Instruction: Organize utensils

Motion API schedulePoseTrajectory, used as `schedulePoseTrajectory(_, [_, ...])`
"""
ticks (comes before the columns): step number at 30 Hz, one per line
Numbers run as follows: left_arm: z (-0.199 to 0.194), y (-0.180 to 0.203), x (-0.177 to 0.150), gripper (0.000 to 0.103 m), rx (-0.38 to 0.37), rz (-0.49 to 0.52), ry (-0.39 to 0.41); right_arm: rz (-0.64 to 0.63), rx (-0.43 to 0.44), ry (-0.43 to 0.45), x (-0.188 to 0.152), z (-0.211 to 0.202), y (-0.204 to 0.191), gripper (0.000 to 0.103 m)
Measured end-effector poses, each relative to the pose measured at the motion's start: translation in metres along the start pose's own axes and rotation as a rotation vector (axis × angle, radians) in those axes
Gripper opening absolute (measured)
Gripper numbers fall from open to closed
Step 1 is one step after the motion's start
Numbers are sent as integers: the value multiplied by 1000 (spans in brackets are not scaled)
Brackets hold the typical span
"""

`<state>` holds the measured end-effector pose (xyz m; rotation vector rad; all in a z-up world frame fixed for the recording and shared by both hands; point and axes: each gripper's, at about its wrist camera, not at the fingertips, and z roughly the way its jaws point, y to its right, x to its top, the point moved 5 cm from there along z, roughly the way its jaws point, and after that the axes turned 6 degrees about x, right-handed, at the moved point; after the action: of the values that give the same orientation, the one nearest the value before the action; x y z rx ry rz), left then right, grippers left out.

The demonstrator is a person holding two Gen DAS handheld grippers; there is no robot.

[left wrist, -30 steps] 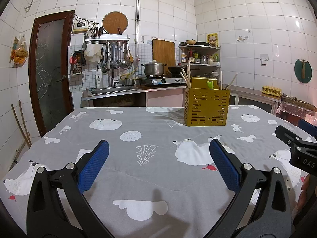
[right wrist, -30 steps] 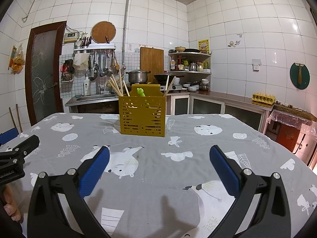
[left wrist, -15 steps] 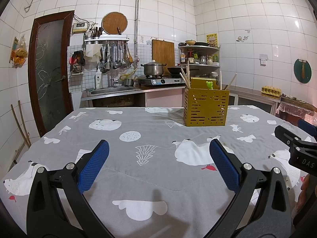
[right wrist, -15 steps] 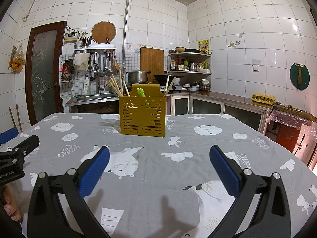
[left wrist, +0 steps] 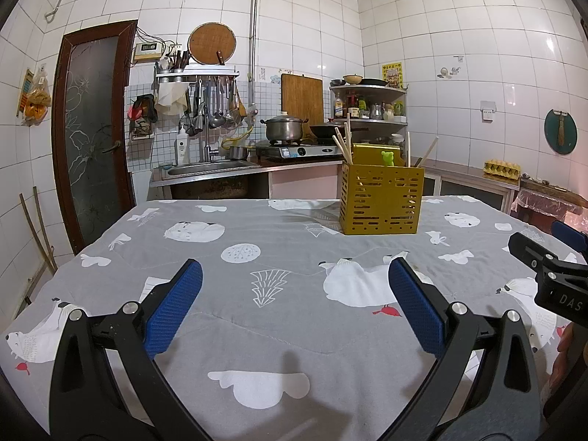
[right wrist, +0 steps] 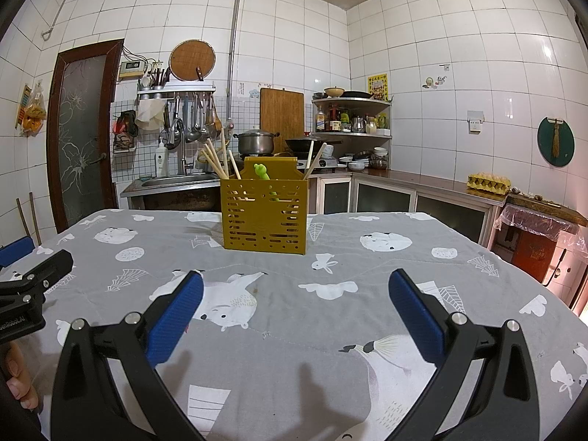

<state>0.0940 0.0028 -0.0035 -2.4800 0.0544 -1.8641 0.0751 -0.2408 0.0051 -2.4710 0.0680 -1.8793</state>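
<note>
A yellow slotted utensil holder (left wrist: pixel 381 202) (right wrist: pixel 264 215) stands upright on the far half of the table. Wooden chopsticks (right wrist: pixel 217 160) and a green frog-topped utensil (right wrist: pixel 261 171) stick out of its top. My left gripper (left wrist: pixel 294 303) is open and empty, low over the near table, well short of the holder. My right gripper (right wrist: pixel 296 305) is open too, with nothing between its blue pads (right wrist: pixel 176 316). Each gripper shows at the edge of the other's view, the right one (left wrist: pixel 544 268) and the left one (right wrist: pixel 33 286).
A grey tablecloth with white animal prints (left wrist: pixel 279 257) (right wrist: pixel 330 294) covers the table. Behind it are a sink counter (left wrist: pixel 209 169), a stove with a pot (left wrist: pixel 284 128), corner shelves (right wrist: pixel 351 117) and a brown door (left wrist: pixel 92 128). A person's fingers (right wrist: pixel 18 386) hold the left tool.
The left wrist view has shifted very slightly; the holder sits a touch higher in it. Both grippers stay open and nothing on the table has moved.
</note>
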Motion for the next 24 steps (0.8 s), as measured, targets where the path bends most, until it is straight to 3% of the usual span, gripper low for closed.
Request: schedulePoseTrajectory(24, [0,4,2,98,-1,1,6,2,0,2,1,0,1,99])
